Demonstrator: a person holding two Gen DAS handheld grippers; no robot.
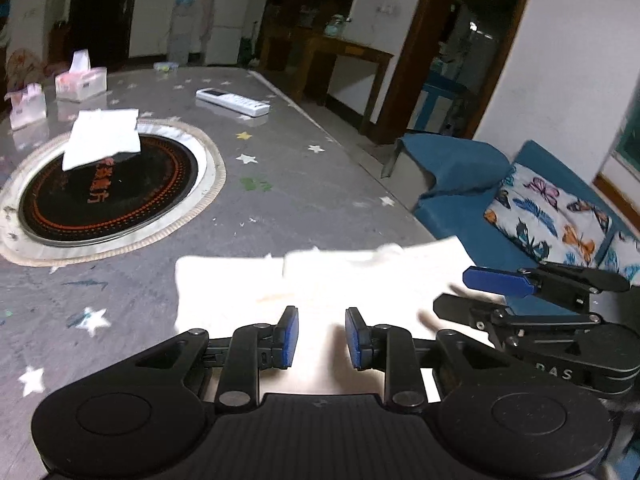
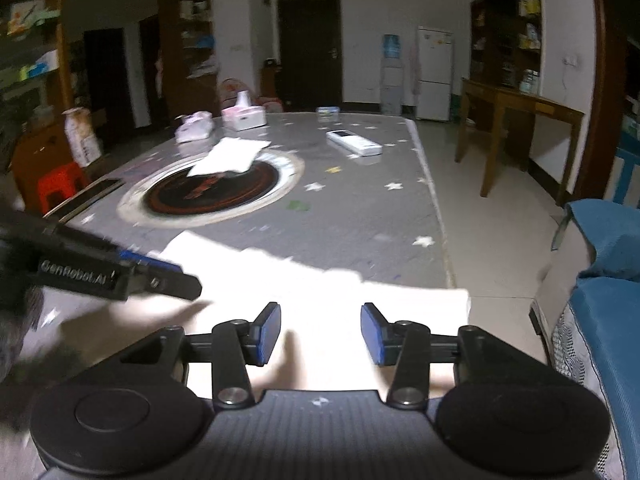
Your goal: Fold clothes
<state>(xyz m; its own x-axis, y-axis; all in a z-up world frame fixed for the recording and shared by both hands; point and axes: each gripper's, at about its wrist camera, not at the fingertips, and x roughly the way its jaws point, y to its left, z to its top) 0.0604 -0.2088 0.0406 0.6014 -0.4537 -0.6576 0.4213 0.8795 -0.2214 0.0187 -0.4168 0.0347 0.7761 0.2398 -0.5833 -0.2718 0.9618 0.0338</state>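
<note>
Two grippers hang over my white garment (image 1: 320, 280), lying flat, overexposed and smooth at the near edge of the grey star-printed table (image 1: 300, 168). Left gripper (image 1: 322, 338) and right gripper (image 2: 320, 334) both spread, holding nothing. Whether it's mid-fold or finished, I cannot tell.

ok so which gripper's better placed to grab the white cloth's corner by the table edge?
Right, probably. The right gripper hangs open over the white cloth near its table-edge corner; the left gripper, also open, sits further inboard.
</note>
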